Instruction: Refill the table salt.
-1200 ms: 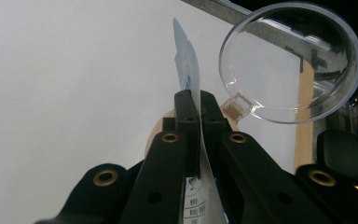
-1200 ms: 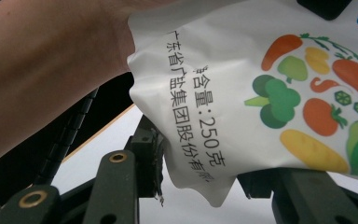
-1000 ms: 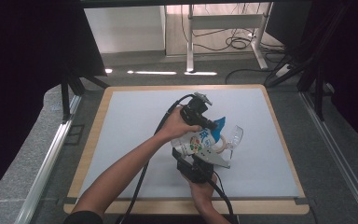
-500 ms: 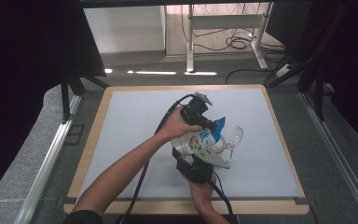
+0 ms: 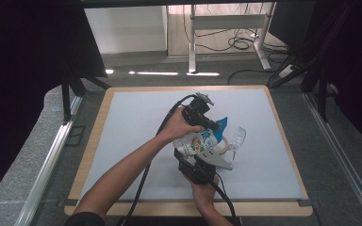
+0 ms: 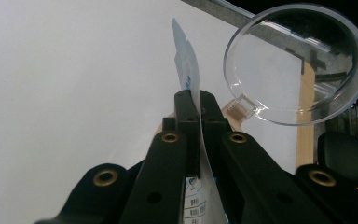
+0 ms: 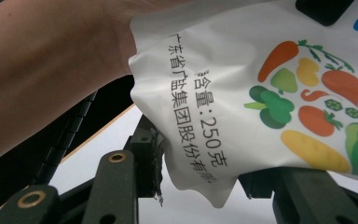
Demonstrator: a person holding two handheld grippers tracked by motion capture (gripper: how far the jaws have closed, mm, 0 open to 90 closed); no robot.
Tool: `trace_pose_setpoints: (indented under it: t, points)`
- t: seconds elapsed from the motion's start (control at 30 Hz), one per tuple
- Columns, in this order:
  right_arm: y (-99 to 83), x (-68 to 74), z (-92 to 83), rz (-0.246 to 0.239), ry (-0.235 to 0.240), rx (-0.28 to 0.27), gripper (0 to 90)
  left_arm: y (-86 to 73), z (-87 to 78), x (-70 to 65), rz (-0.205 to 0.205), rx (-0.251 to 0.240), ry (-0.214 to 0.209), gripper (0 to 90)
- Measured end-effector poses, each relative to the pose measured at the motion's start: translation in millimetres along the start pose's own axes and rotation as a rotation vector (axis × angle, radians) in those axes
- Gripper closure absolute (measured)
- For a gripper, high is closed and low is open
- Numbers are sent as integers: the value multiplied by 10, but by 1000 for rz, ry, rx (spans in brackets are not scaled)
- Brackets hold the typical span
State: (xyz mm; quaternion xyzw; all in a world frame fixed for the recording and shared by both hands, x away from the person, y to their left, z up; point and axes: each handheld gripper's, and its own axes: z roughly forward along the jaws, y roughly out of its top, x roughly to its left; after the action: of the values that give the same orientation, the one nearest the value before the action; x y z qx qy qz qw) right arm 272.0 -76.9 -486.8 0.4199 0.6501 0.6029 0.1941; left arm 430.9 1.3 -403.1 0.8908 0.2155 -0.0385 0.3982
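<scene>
Bright mat, dark room round it.
High view: mat (image 5: 122, 141) lit evenly, soft shadows, bright streaks on floor (image 5: 169, 73) behind. Left gripper view: mat glares white, near jaws a bit blurry. Right gripper view: bag (image 7: 261, 107) sharp, arm (image 7: 42, 70) soft.

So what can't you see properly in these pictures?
- What's inside the bag: every view shows its outside.
- High view: the bag's print is too small to read.
- Right gripper view: the picture's edges cut off the bag's print, and the bag hides whether the right hand-held gripper grips it.
- Left gripper view: the cup is cut off at the right edge.
</scene>
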Motion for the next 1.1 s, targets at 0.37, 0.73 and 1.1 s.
trace_pose_setpoints:
  t: [0.37, 0.73, 1.1]
  points:
    - [-4, 6, 10, -3, 6, 3, 572, -22, -15, 8, -5, -1, 2, 900]
    - [7, 15, -3, 5, 8, -12, 571, -7, -30, 3, -4, -2, -9, 900]
    - [25, 31, -8, -11, -6, -8, 571, -6, -17, 9, -8, 2, -12, 900]
